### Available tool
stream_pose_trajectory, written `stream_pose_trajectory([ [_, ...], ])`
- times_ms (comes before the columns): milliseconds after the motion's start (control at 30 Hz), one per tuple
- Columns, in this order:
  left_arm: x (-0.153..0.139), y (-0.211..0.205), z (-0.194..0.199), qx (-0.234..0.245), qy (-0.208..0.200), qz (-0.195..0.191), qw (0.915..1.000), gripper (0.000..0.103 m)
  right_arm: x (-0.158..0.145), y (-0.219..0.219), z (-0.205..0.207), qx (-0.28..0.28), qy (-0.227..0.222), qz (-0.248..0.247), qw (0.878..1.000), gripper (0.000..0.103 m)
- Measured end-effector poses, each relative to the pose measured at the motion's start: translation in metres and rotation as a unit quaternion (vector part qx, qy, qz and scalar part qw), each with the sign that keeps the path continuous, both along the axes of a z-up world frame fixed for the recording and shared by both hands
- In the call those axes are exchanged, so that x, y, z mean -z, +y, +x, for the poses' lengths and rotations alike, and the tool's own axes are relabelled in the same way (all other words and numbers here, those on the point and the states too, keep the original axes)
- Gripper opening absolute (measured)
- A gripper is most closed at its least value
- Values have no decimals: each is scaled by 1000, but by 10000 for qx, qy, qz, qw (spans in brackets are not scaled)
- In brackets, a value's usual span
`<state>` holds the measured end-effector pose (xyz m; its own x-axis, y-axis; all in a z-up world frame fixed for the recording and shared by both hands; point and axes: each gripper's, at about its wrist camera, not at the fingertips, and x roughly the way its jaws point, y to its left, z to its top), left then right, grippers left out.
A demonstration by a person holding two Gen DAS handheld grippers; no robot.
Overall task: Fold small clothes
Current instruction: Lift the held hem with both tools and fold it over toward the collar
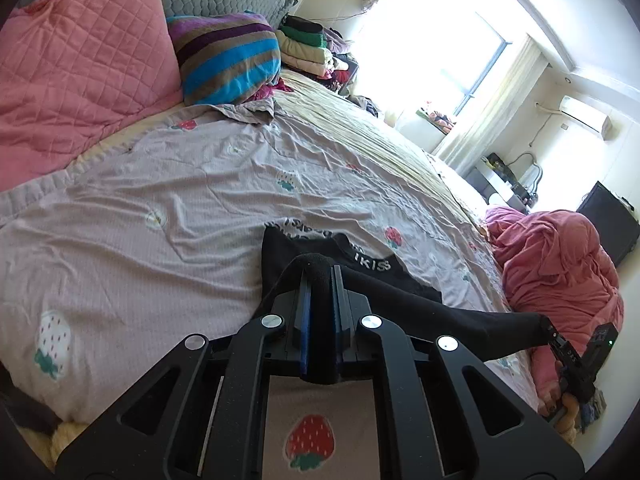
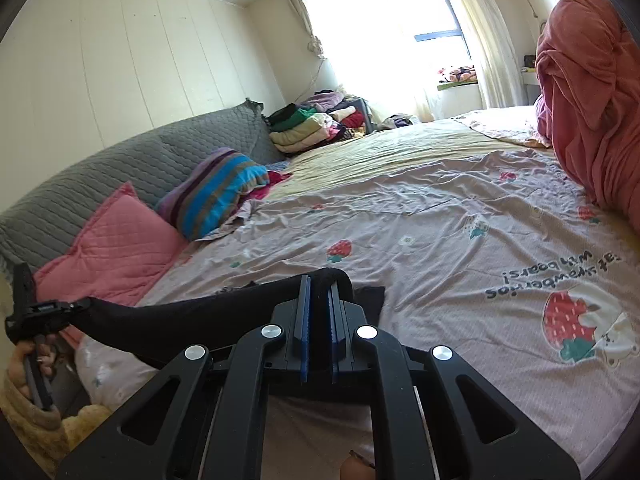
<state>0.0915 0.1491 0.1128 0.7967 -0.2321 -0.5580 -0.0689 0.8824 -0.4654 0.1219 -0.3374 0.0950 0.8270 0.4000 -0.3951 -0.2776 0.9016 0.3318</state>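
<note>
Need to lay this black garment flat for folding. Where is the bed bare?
Bare strawberry sheet lies between the pink pillow and the pink bundle. Crowded by the striped pillow and clothes pile.

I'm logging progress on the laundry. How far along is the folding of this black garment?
Done: both grippers are shut on the black garment, left gripper and right gripper each pinching an edge. In hand: the cloth is stretched between them above the strawberry sheet. Left: no finished fold shows yet; it is not laid down flat.
</note>
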Motion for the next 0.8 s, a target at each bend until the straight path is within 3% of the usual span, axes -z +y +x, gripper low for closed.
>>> stream_pose_trajectory([
  [200,7,3,24,-36,24,33,10000,3,7,5,22,79,47,-192,9998,6],
  [800,64,6,111,90,627,181,9978,3,59,23,102,543,853,-388,9941,7],
])
